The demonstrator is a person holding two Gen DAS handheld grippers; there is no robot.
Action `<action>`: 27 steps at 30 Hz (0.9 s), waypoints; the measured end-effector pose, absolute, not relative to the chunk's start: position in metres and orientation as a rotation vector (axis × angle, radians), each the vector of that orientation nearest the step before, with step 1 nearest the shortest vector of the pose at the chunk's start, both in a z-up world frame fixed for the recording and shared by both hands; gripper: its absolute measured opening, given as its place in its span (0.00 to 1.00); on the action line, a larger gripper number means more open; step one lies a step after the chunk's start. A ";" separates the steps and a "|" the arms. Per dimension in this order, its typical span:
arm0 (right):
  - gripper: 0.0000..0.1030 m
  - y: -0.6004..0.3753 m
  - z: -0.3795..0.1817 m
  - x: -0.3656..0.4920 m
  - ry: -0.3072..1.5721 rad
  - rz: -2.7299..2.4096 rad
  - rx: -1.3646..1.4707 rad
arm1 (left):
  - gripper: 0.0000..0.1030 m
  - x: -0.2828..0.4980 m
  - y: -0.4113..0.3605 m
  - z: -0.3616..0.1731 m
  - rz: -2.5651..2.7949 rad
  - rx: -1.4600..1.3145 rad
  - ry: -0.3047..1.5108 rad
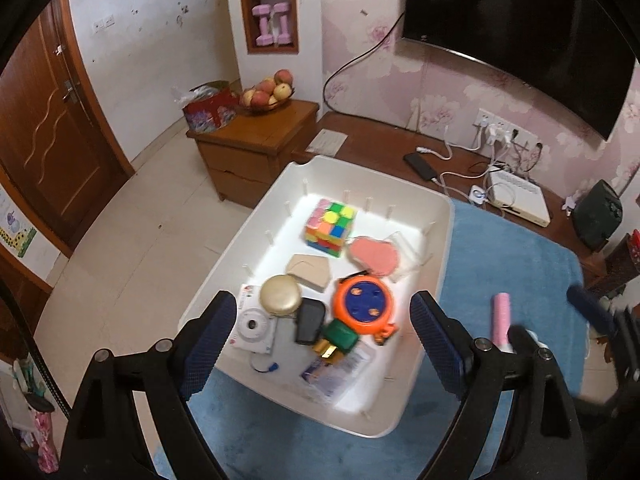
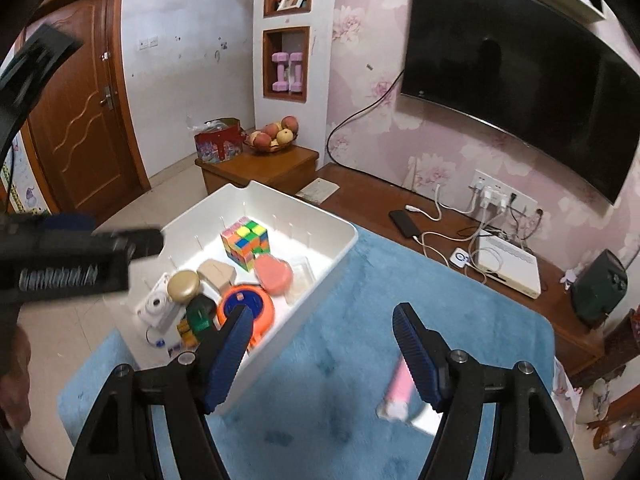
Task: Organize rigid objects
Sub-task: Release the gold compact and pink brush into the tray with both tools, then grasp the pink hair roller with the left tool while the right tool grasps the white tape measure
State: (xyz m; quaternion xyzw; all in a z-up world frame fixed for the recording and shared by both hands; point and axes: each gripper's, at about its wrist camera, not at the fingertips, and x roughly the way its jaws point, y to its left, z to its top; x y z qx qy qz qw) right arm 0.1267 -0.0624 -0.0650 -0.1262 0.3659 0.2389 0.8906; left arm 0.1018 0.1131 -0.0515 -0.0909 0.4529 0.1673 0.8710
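- Left tongs (image 1: 323,334): jaws stand wide apart, nothing between the pads. They hang above the near end of the white bin (image 1: 440,280), pointing steeply down into it.
- White bin sits on the blue-covered surface (image 1: 500,264). Contents, left to right in the left wrist view: white instant camera (image 1: 254,326), gold round tin (image 1: 281,295), black case (image 1: 309,322), tan wooden piece (image 1: 310,271), green box (image 1: 340,336), orange and blue reel (image 1: 362,304), puzzle cube (image 1: 330,224) at the far end, pink lidded box (image 1: 372,256).
- Judgement: the bin looks mostly filled; the one item seen loose outside it is the pink stick.
- Pink stick (image 1: 501,318): lies on the blue cover, just right of the bin's right wall, apart from it. Long axis runs roughly parallel to that wall, far end towards the TV wall, white capped end nearest the cameras. Blurred; exact type cannot be told.
- Right tongs (image 2: 322,352): jaws apart, at a middling gap, empty. In the right wrist view the pink stick (image 2: 397,390) lies low and to the right, partly behind the right finger (image 2: 416,354), outside the gap.
- Key relation (judgement): the stick is right of both tongs and nearer the right ones. To take it across its narrow width, the right tongs would need to shift right and drop, closing crosswise to the long axis.
- Risk (judgement): gripping at the capped end could let it pivot.
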 end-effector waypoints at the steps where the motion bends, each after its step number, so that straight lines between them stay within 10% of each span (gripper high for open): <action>1: 0.71 -0.071 -0.066 0.122 0.760 0.494 -0.259 | 0.88 0.101 0.105 -0.050 0.339 -0.186 0.942; 27: 0.71 -0.214 -0.207 0.146 0.944 0.484 -0.473 | 0.87 0.230 -0.074 -0.177 0.074 -0.090 1.260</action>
